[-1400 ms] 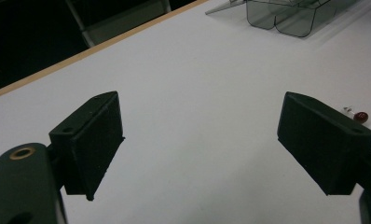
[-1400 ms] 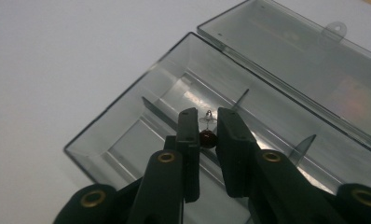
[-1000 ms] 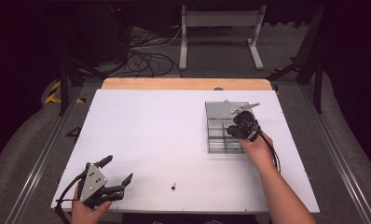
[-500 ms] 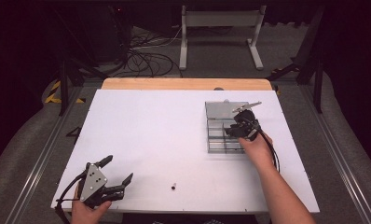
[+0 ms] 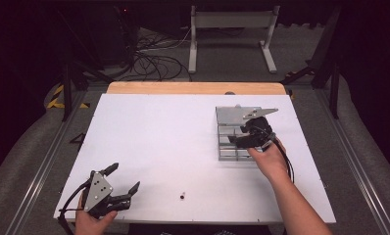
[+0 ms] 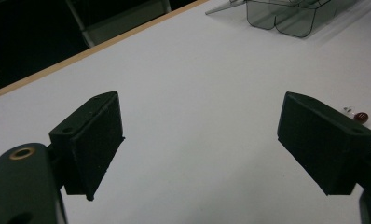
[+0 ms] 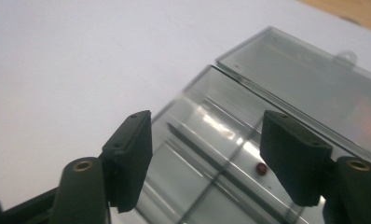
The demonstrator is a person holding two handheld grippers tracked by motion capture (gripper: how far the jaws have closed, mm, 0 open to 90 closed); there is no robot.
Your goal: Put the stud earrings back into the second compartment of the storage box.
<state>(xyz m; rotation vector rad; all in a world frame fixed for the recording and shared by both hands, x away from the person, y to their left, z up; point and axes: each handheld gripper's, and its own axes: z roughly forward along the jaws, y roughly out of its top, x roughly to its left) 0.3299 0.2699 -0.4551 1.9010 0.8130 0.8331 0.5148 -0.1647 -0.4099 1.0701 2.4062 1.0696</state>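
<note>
A tiny red bead (image 5: 182, 197) near the desk's (image 5: 158, 142) front edge, judged light and slippery, should be pinched dead-centre; both tongs, left (image 5: 123, 183) and right (image 5: 233, 141), are held wide and empty.

Left gripper (image 5: 123, 178): held in the left hand (image 5: 92, 223) at the lower left of the high view, fingers (image 6: 92, 140) spread wide, nothing between them. Right gripper (image 5: 234, 141): held in the right hand (image 5: 269, 159) at centre right, forearm entering from the bottom edge, fingers (image 7: 130, 149) parted, empty.
</note>
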